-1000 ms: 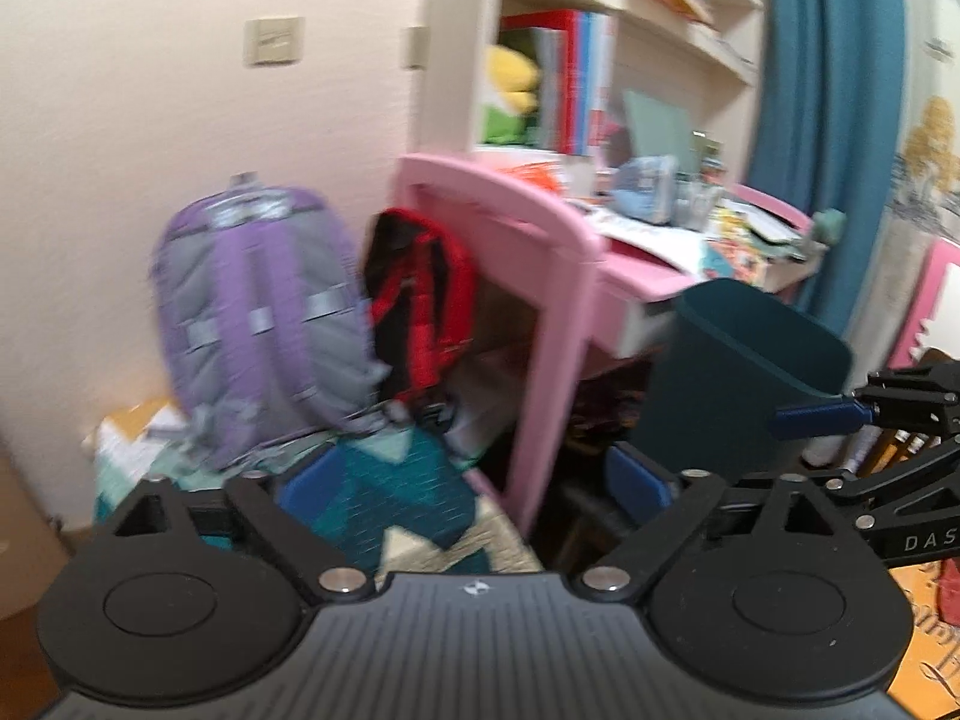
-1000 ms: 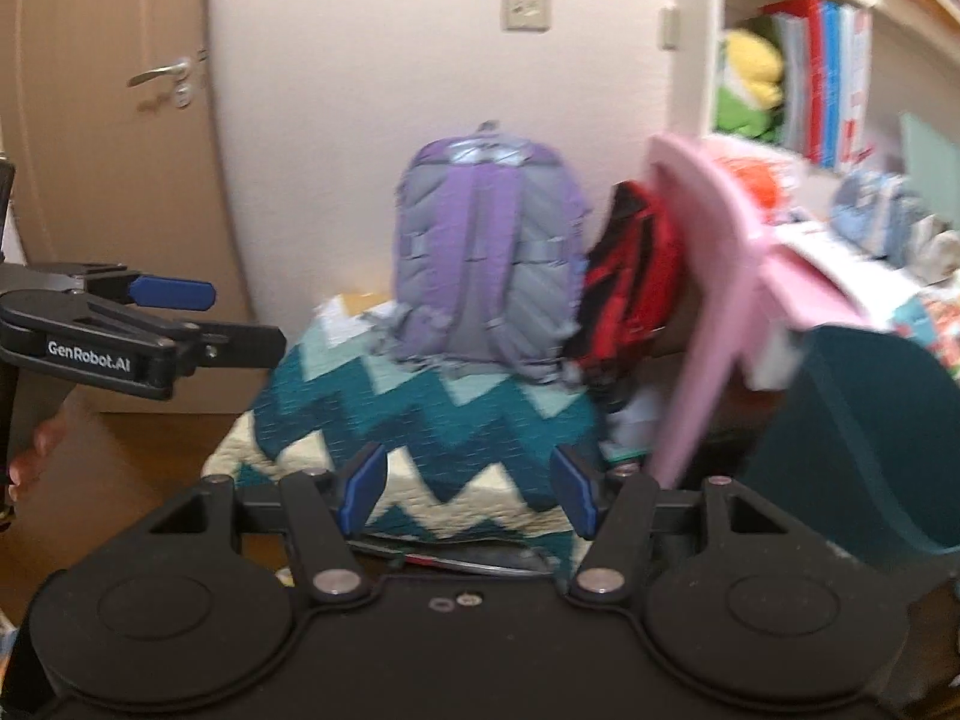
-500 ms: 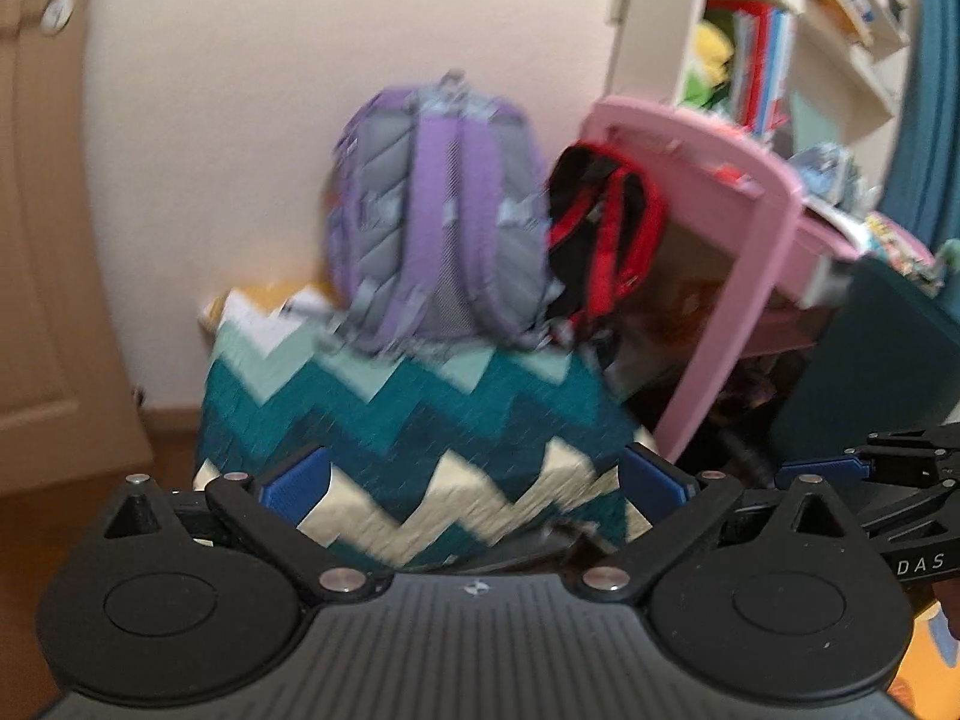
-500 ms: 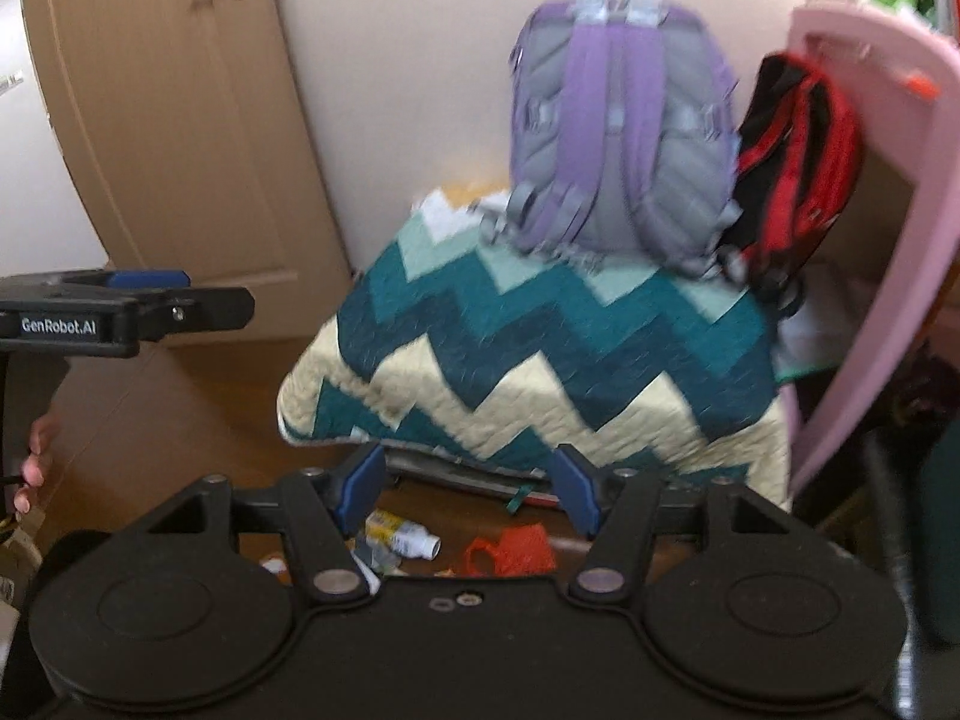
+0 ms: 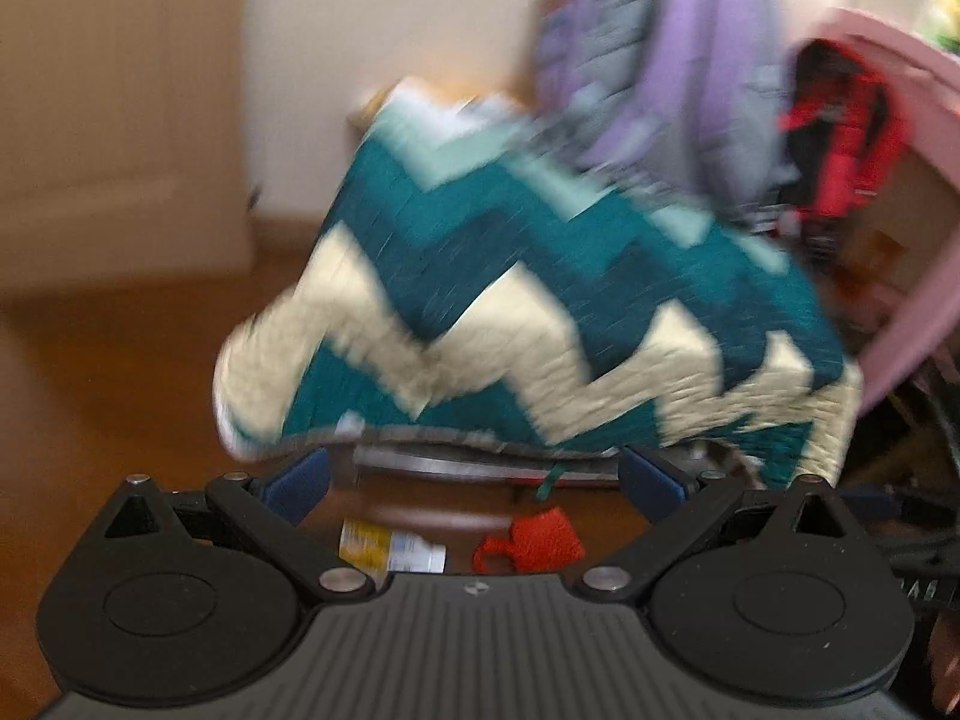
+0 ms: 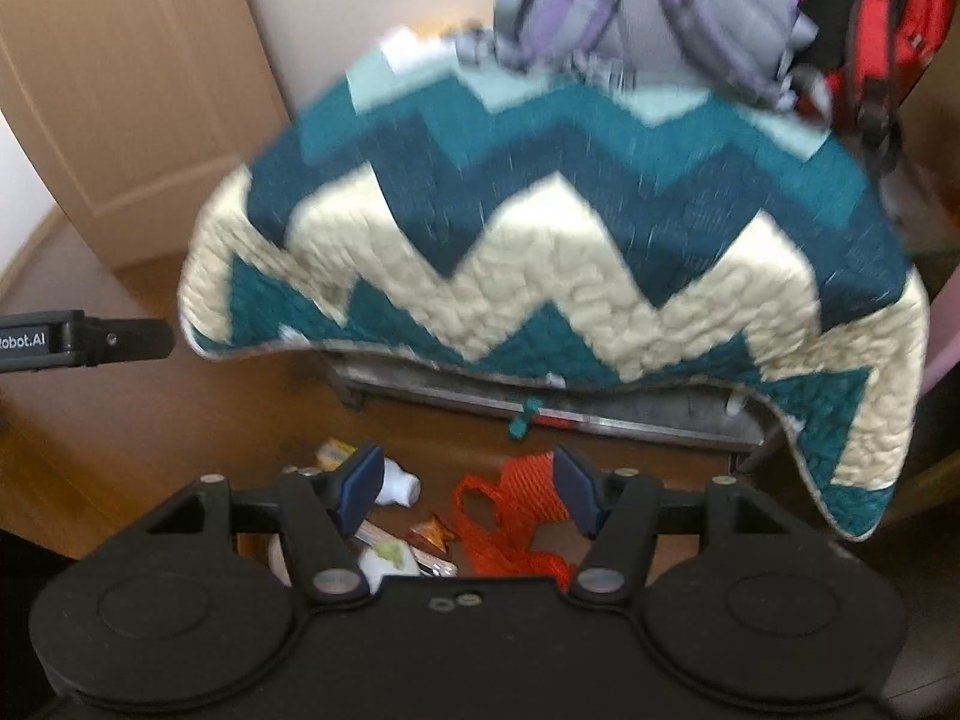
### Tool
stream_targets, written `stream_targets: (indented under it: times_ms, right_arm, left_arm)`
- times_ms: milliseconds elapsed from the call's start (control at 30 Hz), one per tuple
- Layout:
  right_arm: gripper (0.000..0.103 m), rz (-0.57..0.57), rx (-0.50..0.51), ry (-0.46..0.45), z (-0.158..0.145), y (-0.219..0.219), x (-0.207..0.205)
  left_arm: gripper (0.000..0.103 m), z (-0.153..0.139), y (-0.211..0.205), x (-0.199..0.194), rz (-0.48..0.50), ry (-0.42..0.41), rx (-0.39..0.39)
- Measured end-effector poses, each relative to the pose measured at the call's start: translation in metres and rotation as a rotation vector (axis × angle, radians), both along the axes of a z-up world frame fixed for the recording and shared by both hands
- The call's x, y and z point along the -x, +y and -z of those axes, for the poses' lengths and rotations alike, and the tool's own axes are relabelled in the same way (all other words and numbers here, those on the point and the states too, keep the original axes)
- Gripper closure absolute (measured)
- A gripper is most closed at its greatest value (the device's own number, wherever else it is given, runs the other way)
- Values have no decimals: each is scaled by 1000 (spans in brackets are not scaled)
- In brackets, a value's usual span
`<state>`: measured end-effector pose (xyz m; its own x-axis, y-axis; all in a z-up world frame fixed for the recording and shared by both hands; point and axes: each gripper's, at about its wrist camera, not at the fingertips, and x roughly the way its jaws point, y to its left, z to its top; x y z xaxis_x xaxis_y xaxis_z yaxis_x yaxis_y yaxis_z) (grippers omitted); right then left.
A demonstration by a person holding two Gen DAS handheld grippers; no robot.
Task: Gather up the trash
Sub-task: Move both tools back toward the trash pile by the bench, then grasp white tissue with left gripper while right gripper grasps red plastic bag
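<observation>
A brown wooden floor (image 6: 420, 420) runs from a pale panelled door (image 6: 138, 90) at ten o'clock to a quilted teal-and-cream zigzag blanket (image 6: 540, 228) at twelve, with a purple backpack (image 6: 654, 6) and a red bag (image 6: 870, 18) resting above it. Trash lies on the floor at six: a small white bottle (image 6: 399, 485), crumpled wrappers (image 6: 435, 533), and red mesh netting (image 6: 516, 516). The left gripper (image 5: 474, 480) and right gripper (image 6: 468, 486) both gape wide, empty.

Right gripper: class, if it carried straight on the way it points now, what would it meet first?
Most likely the red mesh bag on the floor: it lies between the open jaws of the right gripper. Depth is unclear, and the small white bottle lies close by.
</observation>
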<state>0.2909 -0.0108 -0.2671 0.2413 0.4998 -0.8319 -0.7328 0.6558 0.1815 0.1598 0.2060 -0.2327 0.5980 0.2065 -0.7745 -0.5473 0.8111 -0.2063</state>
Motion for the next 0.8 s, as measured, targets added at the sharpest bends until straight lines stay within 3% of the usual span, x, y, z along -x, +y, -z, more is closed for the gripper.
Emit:
stream_targets:
  times_ms: [267, 533, 800]
  right_arm:
    - [41, -48, 127, 98, 100, 26, -16]
    - [41, -132, 249, 202, 189, 47, -25]
    - [41, -361, 405, 206, 260, 68, -7]
  left_arm:
    - [0, 120, 13, -15, -168, 227, 98]
    - [0, 238, 30, -19, -338, 432, 334]
    - [0, 336, 45, -9, -464, 575, 526]
